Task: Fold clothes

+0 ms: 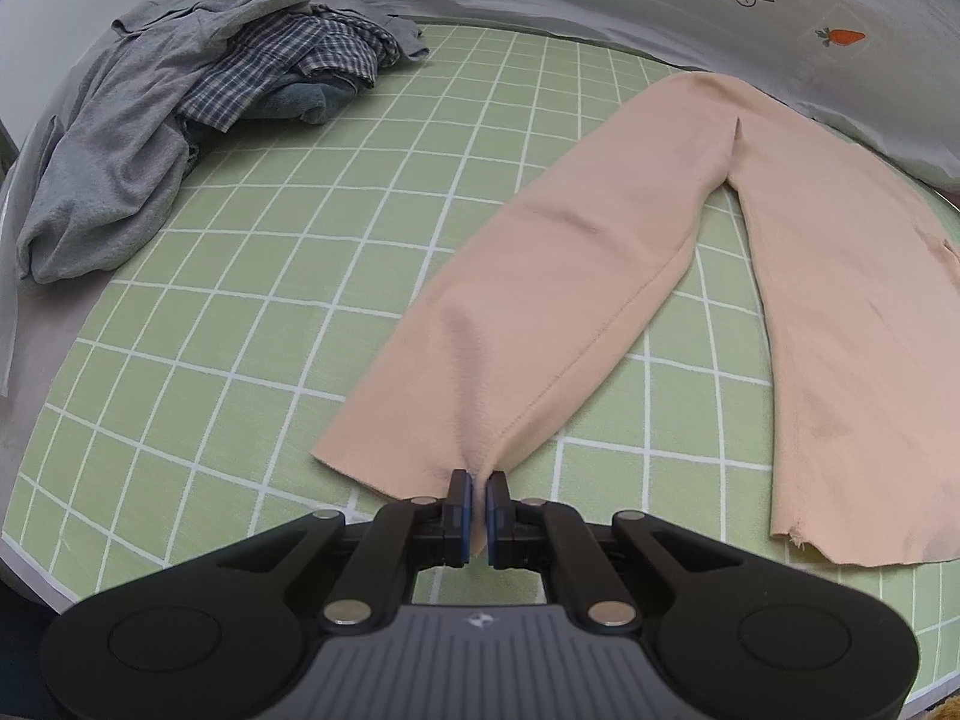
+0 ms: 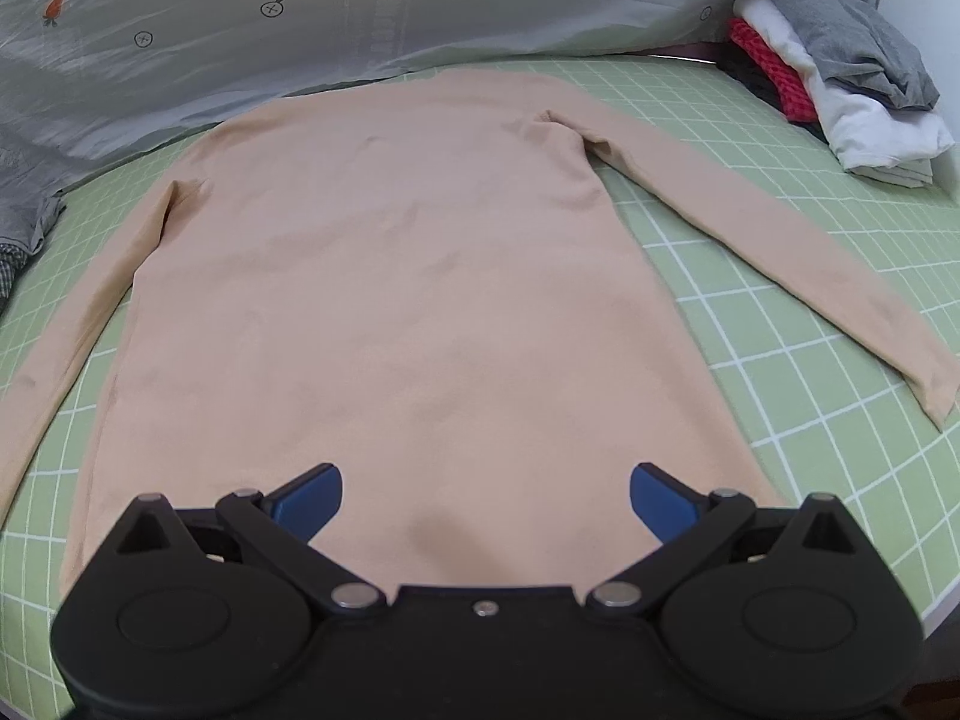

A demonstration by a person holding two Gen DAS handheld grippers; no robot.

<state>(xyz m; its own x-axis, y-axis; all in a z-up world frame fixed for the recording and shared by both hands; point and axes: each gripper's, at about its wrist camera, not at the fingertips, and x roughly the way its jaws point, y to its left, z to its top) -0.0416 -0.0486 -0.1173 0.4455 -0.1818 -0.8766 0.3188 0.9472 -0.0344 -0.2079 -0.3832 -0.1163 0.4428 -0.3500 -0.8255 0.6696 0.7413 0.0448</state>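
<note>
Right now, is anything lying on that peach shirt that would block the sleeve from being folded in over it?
Nothing visible does. The shirt lies flat and bare on the green mat. The left gripper pinches the sleeve cuff; the right gripper is open above the hem. Both clothes piles sit off to the sides.

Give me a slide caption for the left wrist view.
Left gripper pinching the cuff of a peach long-sleeve top spread on a green grid mat, unfolded clothes pile behind.
</note>
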